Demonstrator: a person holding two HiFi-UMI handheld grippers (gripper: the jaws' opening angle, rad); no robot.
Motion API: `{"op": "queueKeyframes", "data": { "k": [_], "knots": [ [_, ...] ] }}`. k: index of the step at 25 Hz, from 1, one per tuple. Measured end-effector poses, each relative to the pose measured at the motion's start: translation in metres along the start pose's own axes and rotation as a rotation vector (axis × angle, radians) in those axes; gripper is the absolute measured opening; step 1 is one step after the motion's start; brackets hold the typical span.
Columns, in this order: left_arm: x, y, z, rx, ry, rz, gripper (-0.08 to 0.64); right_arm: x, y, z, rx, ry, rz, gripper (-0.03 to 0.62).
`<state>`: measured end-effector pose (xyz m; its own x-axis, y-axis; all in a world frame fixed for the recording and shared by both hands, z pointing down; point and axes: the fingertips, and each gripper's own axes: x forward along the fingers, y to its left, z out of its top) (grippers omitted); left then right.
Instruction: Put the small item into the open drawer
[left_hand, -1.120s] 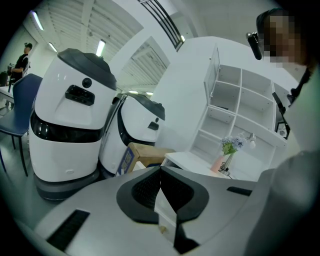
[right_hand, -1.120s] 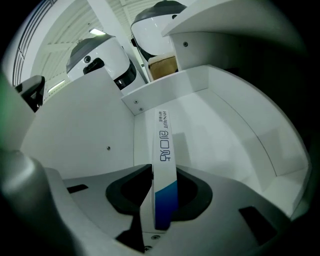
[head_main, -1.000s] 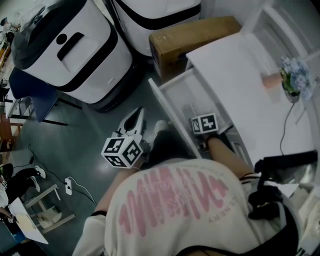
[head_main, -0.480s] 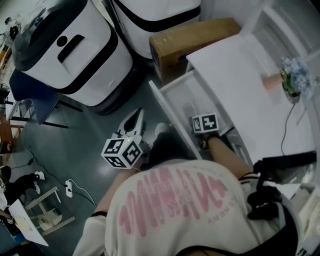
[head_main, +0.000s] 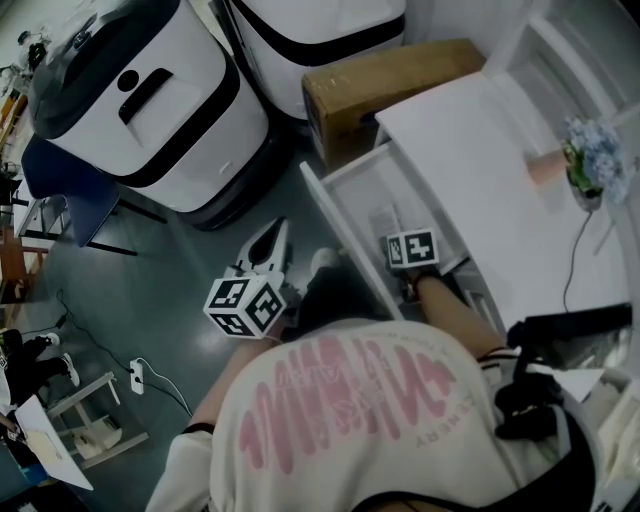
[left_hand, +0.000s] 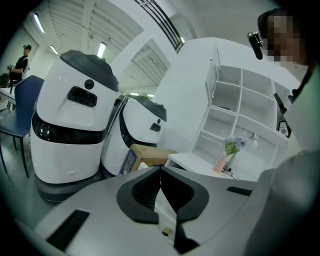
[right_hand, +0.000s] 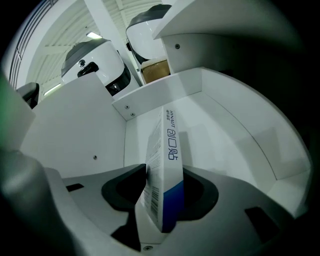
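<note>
Two grippers. Left gripper: jaws together, empty, mid-frame. Right gripper: jaws just opening around thin white-and-blue cardboard box, lower centre, inside white open drawer. Risk: tilted box may snag a pad, topple.

The person's forearm and torso hide the near end of the open drawer. Fine print on the small box is too small to read.
</note>
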<state>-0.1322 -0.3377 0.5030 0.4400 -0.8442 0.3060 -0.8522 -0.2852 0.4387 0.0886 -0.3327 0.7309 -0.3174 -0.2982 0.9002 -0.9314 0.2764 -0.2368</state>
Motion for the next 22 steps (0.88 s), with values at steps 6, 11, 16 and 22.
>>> {"op": "queueKeyframes", "data": {
  "k": [6, 11, 16, 22],
  "knots": [
    [0.0016, -0.0006, 0.0005, 0.002, -0.007, -0.005, 0.029, 0.0024, -0.0028, -0.0037, 0.001, 0.017, -0.006, 0.218],
    [0.0035, -0.0028, -0.0009, -0.001, -0.015, -0.011, 0.03, 0.0036, -0.0031, -0.004, -0.015, 0.013, -0.013, 0.229],
    [0.0008, -0.0014, -0.0016, -0.008, -0.017, -0.007, 0.029, 0.0043, -0.0042, -0.005, -0.026, 0.019, -0.033, 0.247],
    [-0.0028, 0.0034, 0.0016, -0.022, -0.025, -0.005, 0.03, 0.0053, -0.0051, -0.0064, -0.023, 0.033, -0.062, 0.275]
  ]
}}
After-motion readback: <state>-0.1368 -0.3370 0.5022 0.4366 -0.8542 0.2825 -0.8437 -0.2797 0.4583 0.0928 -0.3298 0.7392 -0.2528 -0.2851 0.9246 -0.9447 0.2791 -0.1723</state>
